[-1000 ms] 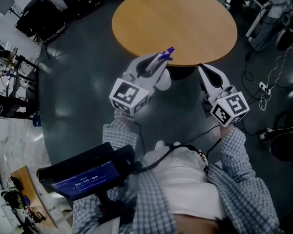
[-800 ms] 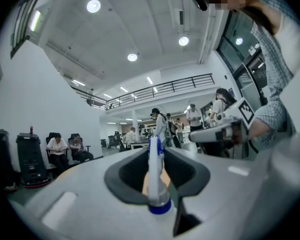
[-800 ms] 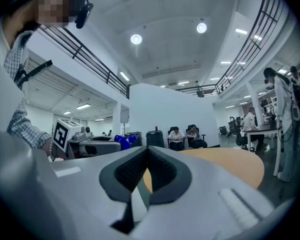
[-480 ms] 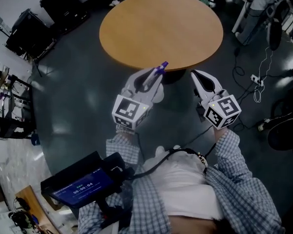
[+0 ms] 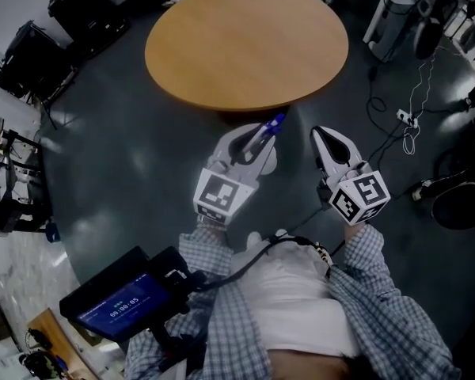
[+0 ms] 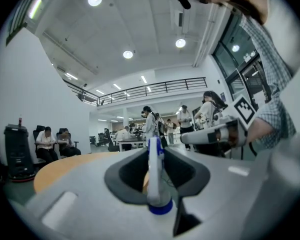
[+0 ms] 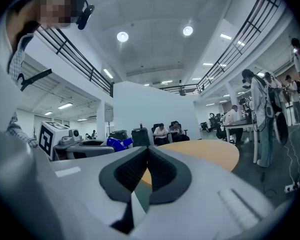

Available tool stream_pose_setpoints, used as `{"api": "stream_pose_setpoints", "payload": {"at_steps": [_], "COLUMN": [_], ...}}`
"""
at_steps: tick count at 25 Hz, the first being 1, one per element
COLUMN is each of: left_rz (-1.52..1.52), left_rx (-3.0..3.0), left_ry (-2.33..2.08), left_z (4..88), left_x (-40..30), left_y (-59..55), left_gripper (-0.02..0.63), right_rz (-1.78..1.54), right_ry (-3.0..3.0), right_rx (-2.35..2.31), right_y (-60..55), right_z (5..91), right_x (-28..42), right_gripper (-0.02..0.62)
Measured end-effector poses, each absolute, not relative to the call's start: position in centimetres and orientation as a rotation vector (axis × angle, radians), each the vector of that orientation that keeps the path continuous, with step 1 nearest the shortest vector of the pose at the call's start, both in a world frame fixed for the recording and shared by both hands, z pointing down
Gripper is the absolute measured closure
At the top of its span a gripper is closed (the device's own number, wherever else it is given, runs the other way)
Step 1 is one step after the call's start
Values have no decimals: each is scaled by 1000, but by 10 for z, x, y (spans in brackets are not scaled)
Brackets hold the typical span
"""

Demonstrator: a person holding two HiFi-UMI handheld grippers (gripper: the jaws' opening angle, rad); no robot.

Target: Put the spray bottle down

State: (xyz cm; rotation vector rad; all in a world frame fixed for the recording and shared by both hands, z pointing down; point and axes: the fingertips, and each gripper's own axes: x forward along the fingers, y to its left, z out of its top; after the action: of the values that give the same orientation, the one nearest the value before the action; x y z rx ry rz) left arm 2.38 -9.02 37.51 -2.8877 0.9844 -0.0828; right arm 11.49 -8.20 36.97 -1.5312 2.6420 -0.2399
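Gripping a white spray bottle point(image 5: 269, 127) with a blue nozzle, the left gripper point(image 5: 253, 138) hovers beside the round wooden table point(image 5: 245, 42); the right gripper point(image 5: 330, 137) is closed and empty.

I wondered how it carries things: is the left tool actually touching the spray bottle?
Touching. The left gripper view shows the spray bottle gripped between the jaws of the left tool, held in the air short of the table.
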Motion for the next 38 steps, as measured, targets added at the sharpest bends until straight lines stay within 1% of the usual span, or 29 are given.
{"api": "stream_pose_setpoints", "payload": {"at_steps": [7,12,17,24,30,38], "left_rz": [-93,-83,-96,-112,-136,-94], "left_rx": [-2884,-2863,-2881,-2887,-2887,-2867], "left_ry": [954,942,952,973,1027,1023], "left_z": [376,373,376,379,389,373], "left_x": [32,34,31,28,55,9], "left_y": [-75,-68,-68,-68,-84,-95], "left_gripper": [511,511,511,511,511,511], "right_rz": [-236,-186,-205,-230,-265,-270], "right_ry": [2653,2666,2647,2673,2674,2654], "right_rx": [-1509,-1518,-1543,-1507,-1483,-1513], "right_y": [-76,-76,-80,-82,-93,-100], "right_z": [369,364,362,365,373,373], "right_x": [107,117,125,117,150,111], "right_gripper": [591,591,591,591,591,591]}}
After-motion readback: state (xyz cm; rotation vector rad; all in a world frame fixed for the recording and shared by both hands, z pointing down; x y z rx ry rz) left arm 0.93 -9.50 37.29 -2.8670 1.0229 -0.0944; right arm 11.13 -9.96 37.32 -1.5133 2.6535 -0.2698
